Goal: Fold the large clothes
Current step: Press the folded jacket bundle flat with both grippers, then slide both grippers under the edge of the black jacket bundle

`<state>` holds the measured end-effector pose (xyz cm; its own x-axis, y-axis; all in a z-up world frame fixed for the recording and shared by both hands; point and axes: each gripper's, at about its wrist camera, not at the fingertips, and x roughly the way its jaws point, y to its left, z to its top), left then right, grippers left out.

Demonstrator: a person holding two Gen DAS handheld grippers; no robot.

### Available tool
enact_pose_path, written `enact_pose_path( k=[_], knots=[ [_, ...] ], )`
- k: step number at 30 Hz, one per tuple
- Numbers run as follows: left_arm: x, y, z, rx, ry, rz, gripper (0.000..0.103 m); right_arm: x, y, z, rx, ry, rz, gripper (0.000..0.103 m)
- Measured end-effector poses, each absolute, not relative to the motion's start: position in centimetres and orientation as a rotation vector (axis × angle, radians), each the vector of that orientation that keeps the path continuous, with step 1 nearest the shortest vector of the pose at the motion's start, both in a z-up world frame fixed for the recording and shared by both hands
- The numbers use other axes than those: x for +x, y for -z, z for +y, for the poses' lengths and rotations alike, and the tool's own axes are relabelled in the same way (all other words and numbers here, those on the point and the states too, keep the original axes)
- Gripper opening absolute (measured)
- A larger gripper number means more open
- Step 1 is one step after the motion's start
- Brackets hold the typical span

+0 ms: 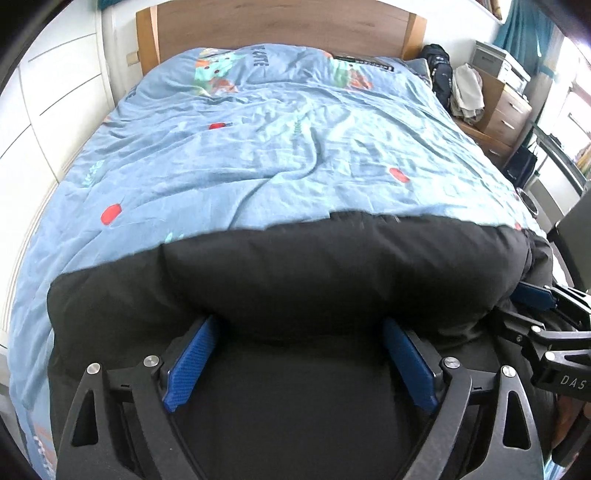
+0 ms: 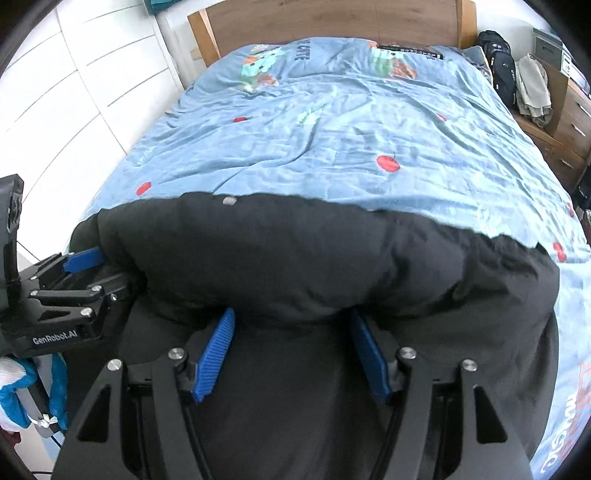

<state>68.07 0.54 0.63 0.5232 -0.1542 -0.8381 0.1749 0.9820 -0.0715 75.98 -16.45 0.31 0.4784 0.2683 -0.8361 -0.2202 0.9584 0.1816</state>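
A bulky black padded jacket (image 1: pixel 332 266) lies across the near end of the bed, its thick folded edge bulging up in front of both grippers. My left gripper (image 1: pixel 299 325) stands wide open, its blue pads (image 1: pixel 192 362) on either side of the bulge without squeezing it. In the right wrist view the jacket (image 2: pixel 295 251) shows a small metal snap (image 2: pixel 229 200) at its far edge. My right gripper (image 2: pixel 291 314) has its tips buried in the fold, pads closed on the thick padding. Each gripper appears in the other's view: the right gripper (image 1: pixel 532 299) and the left gripper (image 2: pixel 88 262).
The bed wears a wrinkled blue duvet (image 1: pixel 277 147) with red cherries, under a wooden headboard (image 1: pixel 280 26). White wardrobe doors (image 1: pixel 55 110) run along the left. On the right are a black backpack (image 1: pixel 439 74) and a wooden dresser (image 1: pixel 506 110) with clothes on it.
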Motion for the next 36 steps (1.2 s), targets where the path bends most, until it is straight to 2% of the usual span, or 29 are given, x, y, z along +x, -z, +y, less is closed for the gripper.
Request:
enact_pose_path(
  k=[10,16,20,28,32,36],
  knots=[
    [73.2,4.1,1.0,-0.047,0.168,1.129,0.102,81.1,4.2,-17.2,0.104,-0.276,1.134,0.066],
    [74.7,5.3,1.3,-0.073,0.176,1.171,0.102,83.0,6.3,-17.8,0.137,-0.285,1.169,0.068],
    [74.5,4.9,2.4,-0.089,0.203,1.182,0.102,83.1,5.7,-18.5,0.106,-0.324,1.182,0.067],
    [74.5,3.6,6.5,-0.103,0.142,1.232,0.102,82.2,5.0,-27.5,0.104,-0.081,1.239,0.068],
    [73.8,1.9,9.0,-0.126,0.071,1.210,0.102,80.9,3.4,-31.0,0.126,0.017,1.246,0.069],
    [71.9,-0.9,11.5,-0.159,0.049,1.141,0.100,78.4,0.5,-32.2,0.168,0.006,1.175,0.069]
  ],
)
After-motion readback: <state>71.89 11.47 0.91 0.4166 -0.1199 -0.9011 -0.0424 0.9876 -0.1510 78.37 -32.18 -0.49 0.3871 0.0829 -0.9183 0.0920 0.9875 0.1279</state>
